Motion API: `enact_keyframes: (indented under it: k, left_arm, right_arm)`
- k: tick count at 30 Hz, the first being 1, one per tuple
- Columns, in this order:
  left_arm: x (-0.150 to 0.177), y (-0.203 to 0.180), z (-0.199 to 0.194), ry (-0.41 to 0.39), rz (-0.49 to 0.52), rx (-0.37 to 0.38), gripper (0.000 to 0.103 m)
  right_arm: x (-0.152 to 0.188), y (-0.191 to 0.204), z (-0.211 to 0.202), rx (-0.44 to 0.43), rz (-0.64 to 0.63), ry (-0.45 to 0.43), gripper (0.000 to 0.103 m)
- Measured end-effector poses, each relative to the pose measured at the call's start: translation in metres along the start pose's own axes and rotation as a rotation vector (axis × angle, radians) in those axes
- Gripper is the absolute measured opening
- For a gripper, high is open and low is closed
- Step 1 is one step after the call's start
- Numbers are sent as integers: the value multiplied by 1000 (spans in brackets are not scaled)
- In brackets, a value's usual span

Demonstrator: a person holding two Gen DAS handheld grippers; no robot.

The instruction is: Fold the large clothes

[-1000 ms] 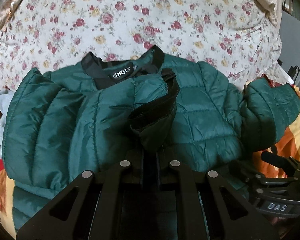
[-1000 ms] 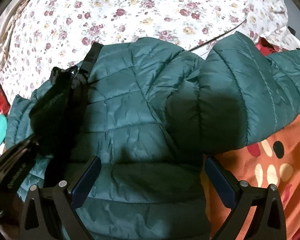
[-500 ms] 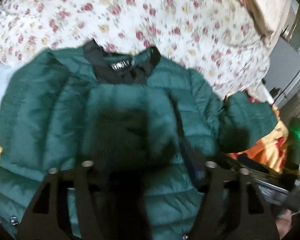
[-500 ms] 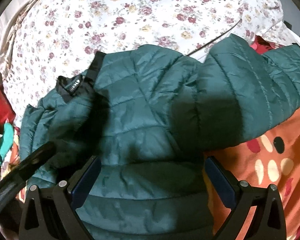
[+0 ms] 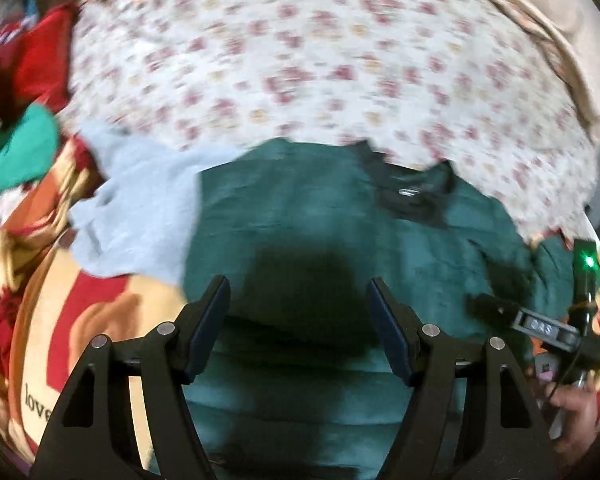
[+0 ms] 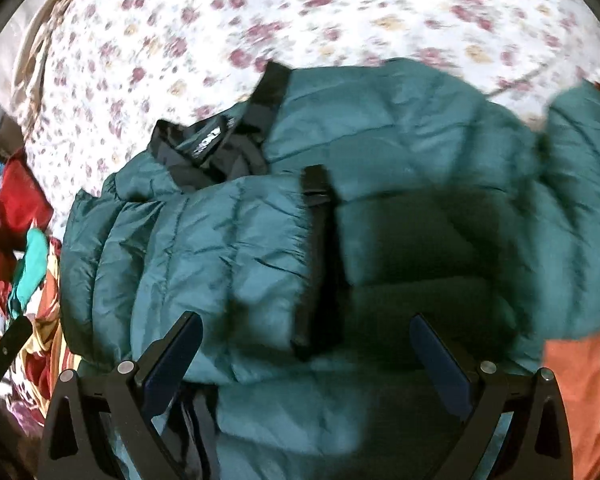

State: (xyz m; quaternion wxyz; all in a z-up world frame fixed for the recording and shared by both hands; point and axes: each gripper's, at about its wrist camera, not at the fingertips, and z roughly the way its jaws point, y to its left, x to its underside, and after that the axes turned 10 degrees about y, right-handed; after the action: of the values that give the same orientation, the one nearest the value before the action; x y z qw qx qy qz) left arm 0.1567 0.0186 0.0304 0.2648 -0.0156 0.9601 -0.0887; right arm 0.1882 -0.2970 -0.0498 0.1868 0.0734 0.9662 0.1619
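Both grippers: your left gripper and right gripper gape wide, holding nothing.
Jacket: green, sleeve cuff folded across, 12 o'clock of right jaws.
Bedspread: floral, beyond collar.

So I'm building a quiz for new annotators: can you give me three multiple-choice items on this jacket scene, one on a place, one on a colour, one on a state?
1. Where does the folded-over sleeve's black cuff lie?
A) on the jacket's front
B) on the floral sheet
C) off the bed

2. What colour is the jacket?
A) red
B) dark green
C) grey

3. How stands the left hand-held gripper?
A) shut on the sleeve
B) shut on the collar
C) open, holding nothing

Answers: 1 A, the black cuff rests across the jacket chest. 2 B, its quilted shell is dark green. 3 C, the left hand-held gripper has its fingers spread, with only fabric beyond the gap.
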Motion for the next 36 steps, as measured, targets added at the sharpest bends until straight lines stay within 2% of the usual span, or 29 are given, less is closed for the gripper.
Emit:
enact_keyframes:
  k: [1,3,5,6,7,9,13,15,19,21,25,26,27,30,32,36]
  left_arm:
    - [-1,8,2,-1,-20,-10,70]
    - [-5,22,9,-2,-65,-34,70]
    - [-9,30,19,13,-90,-46,70]
    - [-11,33,24,22,-100,-52,70]
    - [-12,36,30,29,-112,-54,70]
    - [-14,39,40,42,-128,-57,70]
    - [-18,35,61,69,-139,-58,70]
    - [-18,31,73,87,-133,-58,70]
    - [-17,21,95,117,-115,-80,70]
    - [-18,17,99,107,-105,-102,74]
    - [-19,17,98,105,-106,-108,75]
    - [-19,17,96,103,-105,-108,75]
    - [-19,17,92,95,-103,-110,75]
    - [-19,16,81,65,-94,-107,75]
    - [-20,14,73,34,-89,-107,75]
    - [-23,2,67,2,-55,-113,75]
  right_arm:
    - [-2,4,6,-2,-18,3,94]
    - [-5,9,16,-10,-38,14,58]
    - [-7,13,20,-35,-59,4,42]
    - [-8,16,17,-22,-87,-17,36]
    - [-9,19,14,-8,-113,-39,24]
    - [-11,20,0,32,-151,-93,20]
    - [-19,7,-27,147,-169,-201,18]
    - [-25,-6,-33,191,-143,-223,17]
    - [-41,-27,-13,240,-81,-198,14]
    - [-47,-33,0,261,-69,-180,14]
    - [-51,-41,4,234,-25,-178,14]
    - [-49,-44,2,223,-13,-173,20]
    - [-47,-45,-3,219,3,-166,37]
    - [-39,-45,-18,206,13,-185,59]
    - [-31,-37,-30,211,-7,-206,62]
    - [-18,-8,-40,145,-101,-224,63]
